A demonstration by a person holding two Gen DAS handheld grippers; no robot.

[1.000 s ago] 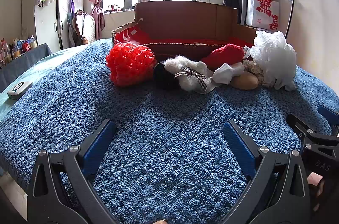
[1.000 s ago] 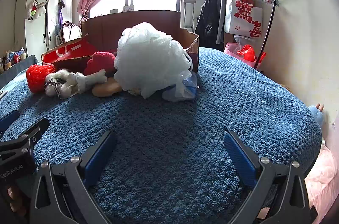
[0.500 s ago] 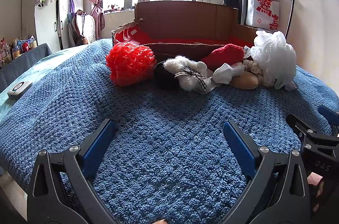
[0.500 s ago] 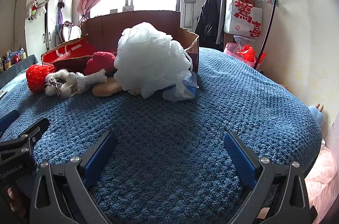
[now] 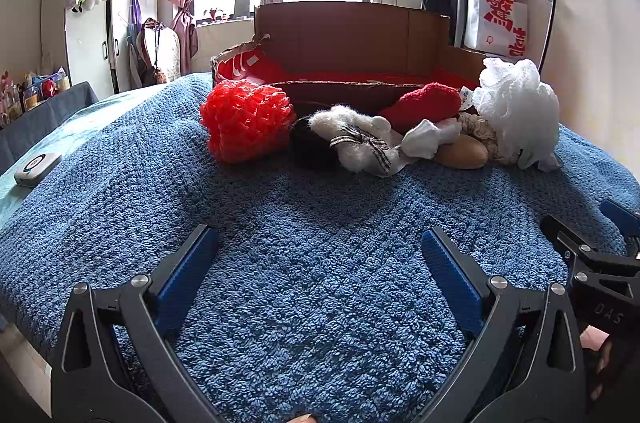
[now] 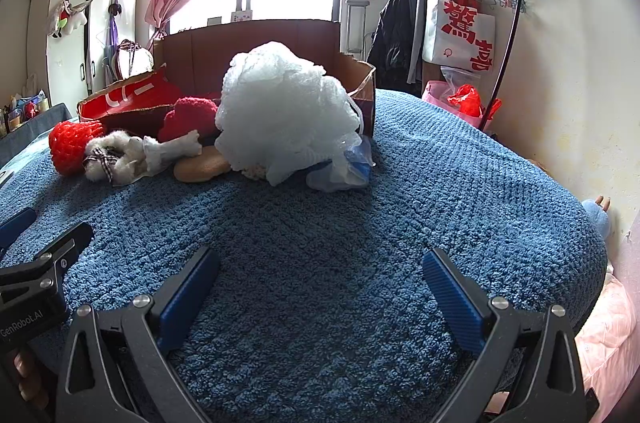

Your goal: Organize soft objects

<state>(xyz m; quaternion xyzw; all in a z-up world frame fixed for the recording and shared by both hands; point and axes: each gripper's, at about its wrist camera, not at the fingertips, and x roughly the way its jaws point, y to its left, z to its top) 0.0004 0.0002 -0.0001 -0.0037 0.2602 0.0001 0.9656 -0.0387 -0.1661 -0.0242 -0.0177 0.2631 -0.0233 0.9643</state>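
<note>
Both the left gripper (image 5: 320, 255) and the right gripper (image 6: 320, 277) sit low over the blue blanket (image 5: 312, 223) with jaws spread wide and nothing between them. The soft things lie well ahead at 12 o'clock in a touching row: red mesh puff (image 5: 246, 121), fluffy white toy (image 5: 356, 143), white mesh puff (image 6: 286, 109). A grab there could snag a neighbour or the blanket's loops, and the cardboard box (image 5: 360, 43) just behind has a low front edge that a loose, springy puff could catch on.

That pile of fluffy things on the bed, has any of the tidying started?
Apparently not. The red mesh puff, white bath puff, and fuzzy bow toy all lie on the blue blanket before the cardboard box. The left gripper and right gripper are open, empty. Everything remains.
</note>
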